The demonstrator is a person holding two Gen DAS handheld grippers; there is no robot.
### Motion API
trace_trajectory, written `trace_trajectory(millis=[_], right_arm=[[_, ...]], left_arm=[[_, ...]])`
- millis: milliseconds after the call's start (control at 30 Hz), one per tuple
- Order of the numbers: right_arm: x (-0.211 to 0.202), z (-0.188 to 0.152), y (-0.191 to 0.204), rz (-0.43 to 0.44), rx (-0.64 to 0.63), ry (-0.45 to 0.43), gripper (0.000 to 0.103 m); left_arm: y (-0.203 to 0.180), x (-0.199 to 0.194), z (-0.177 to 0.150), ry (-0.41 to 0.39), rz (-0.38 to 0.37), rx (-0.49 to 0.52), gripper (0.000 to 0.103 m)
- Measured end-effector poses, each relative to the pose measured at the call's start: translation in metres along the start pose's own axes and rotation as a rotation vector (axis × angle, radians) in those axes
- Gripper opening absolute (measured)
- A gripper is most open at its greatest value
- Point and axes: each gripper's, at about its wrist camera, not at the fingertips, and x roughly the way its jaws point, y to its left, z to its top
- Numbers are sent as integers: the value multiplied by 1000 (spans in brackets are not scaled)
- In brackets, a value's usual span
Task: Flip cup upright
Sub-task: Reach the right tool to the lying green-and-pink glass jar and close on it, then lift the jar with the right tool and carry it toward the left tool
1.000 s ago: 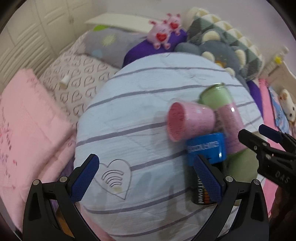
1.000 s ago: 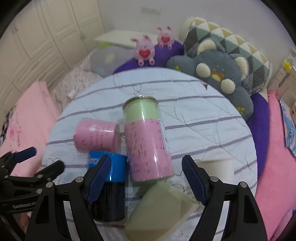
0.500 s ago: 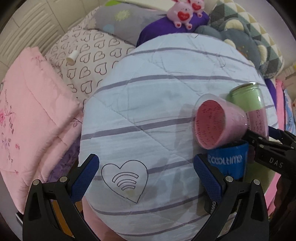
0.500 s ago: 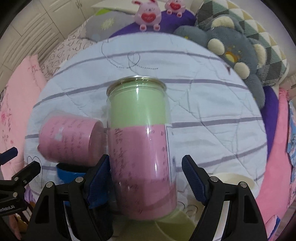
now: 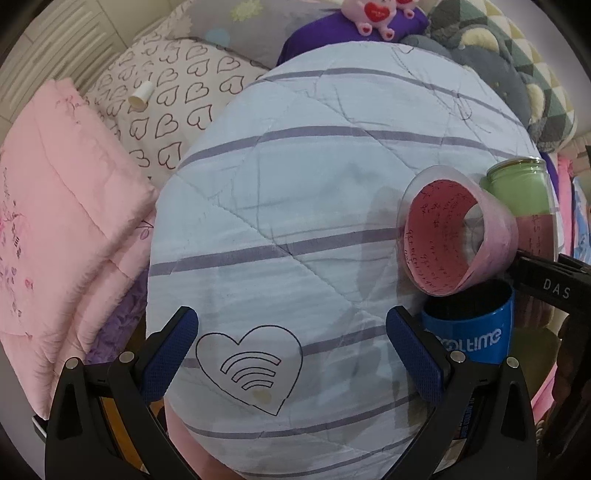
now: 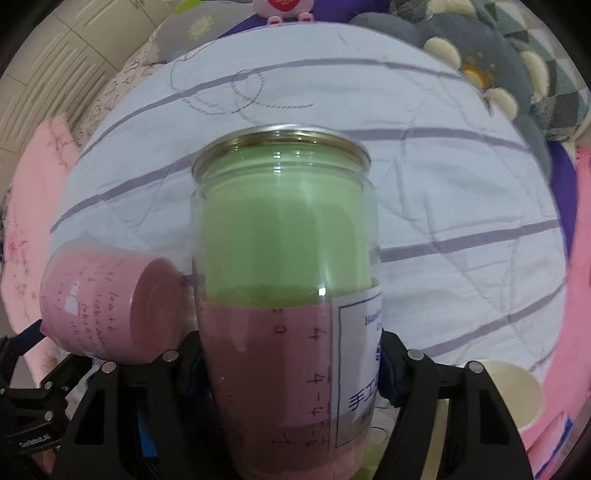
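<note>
The tall clear cup [image 6: 284,295] with the green top and pink bottom fills the middle of the right wrist view. It sits between the two black fingers [image 6: 424,387] of the right gripper [image 6: 291,369], which press on its pink lower part from both sides, so the right gripper has hold of it. Its metal rim points to the top of the frame, away from the camera. A white label with blue writing shows on its right side. A small pink cup [image 6: 110,299] lies tipped against the tall cup's left side, with its flat bottom facing the tall cup. In the lower right corner of that view sits a cream paper cup [image 6: 513,391]. In the left wrist view the tall cup [image 5: 524,199] is at the right edge of the frame, behind the small pink cup [image 5: 454,236], whose open mouth faces the camera. Below them stands a blue cup [image 5: 469,325] with white letters. The left gripper [image 5: 291,347] is wide open and holds nothing. Its blue-padded fingers [image 5: 170,350] hang over the round surface [image 5: 295,206], which wears a light blue cover with purple stripes, near a drawn heart [image 5: 251,369] at the bottom middle. A pink blanket [image 5: 55,229] lies at the left, a heart-print pillow [image 5: 166,103] at the upper left, and a pink plush toy [image 5: 373,14] at the top.
</note>
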Motion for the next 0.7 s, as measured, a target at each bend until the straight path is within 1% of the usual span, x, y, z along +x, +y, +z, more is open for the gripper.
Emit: trace_trajectory(millis=[233,367,433,533,700], right_arm=[[-13,-7,4,8,4,-20,70],[-24,-11,3,-4,9,-34,70],[-28,-6,0,-5,13,-45,70],[-33,-14,-5,-7,18,-69,70],[-51,-26,-11,-4,38,-100,70]], left_arm=[[-3,-10,-3,-21,-2,3,103],[-6,-15,-4,-30,3,14,103],[-7,-19,-4,-34,2,18,103],[-10,-27,-3,-40,0,29,103],[-16,-43,-3,-63,-9,65,103]])
